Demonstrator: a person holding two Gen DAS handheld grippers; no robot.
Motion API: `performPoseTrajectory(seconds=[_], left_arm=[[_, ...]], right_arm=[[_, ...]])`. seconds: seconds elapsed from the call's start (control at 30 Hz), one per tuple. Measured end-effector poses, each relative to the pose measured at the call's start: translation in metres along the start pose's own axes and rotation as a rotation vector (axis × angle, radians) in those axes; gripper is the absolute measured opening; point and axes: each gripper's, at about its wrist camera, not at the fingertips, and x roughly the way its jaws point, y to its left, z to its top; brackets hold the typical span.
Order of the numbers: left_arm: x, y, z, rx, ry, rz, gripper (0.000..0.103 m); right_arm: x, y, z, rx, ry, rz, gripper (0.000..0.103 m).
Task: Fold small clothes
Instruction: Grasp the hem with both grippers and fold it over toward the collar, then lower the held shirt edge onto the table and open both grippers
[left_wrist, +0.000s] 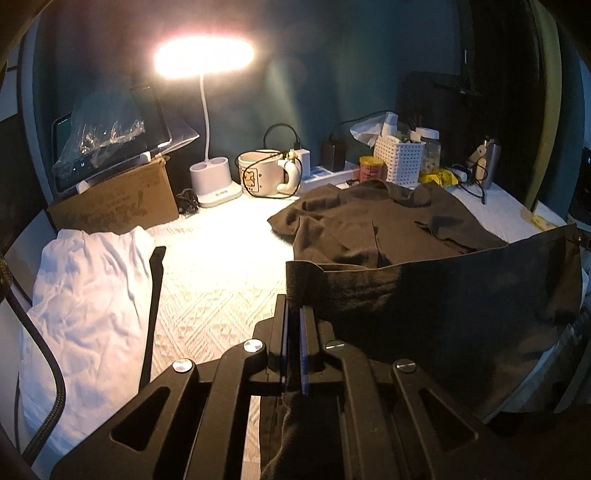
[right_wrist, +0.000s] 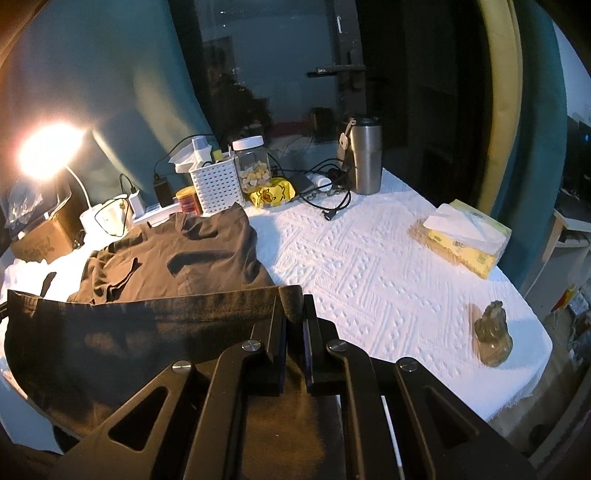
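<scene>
While both grippers hold the hem of the dark brown cotton garment (left_wrist: 388, 236) off the white textured tablecloth (left_wrist: 218, 295), the fold appears to be in its lifting stage. At far left lies a crumpled white cloth (left_wrist: 85, 295), apart from the work. Next, the left gripper (left_wrist: 293, 314) is clamped on the hem's left corner, fabric pinched between its blue-edged pads. Between the two tools the hem runs nearly taut, with a slight sag; the garment's far part rests rumpled on the table, near the white lattice basket (right_wrist: 216, 184). The right gripper (right_wrist: 294, 310) is clamped on the hem's right corner. Further right, a yellow tissue pack (right_wrist: 465, 240) sits well clear.

Recommendation: keep both corners level and the hem tensioned, carry it forward evenly over the rumpled body, and lay it square before letting go. Uneven height would likely skew the crease.
</scene>
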Motion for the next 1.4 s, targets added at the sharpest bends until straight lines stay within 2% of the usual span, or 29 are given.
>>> performPoseTrajectory(seconds=[0.63, 0.93, 1.4], left_arm=[[0.03, 0.021, 0.055, -0.047, -0.052, 0.017, 0.004], [0.054, 0.032, 0.077, -0.031, -0.073, 0.047, 0.004], [0.101, 0.042, 0.115, -0.004, -0.097, 0.054, 0.004]], right_arm=[[0.048, 0.014, 0.068, -0.038, -0.024, 0.007, 0.008], [0.083, 0.029, 0.102, -0.075, -0.029, 0.019, 0.008], [0.141, 0.046, 0.148, -0.104, -0.031, 0.031, 0.008]])
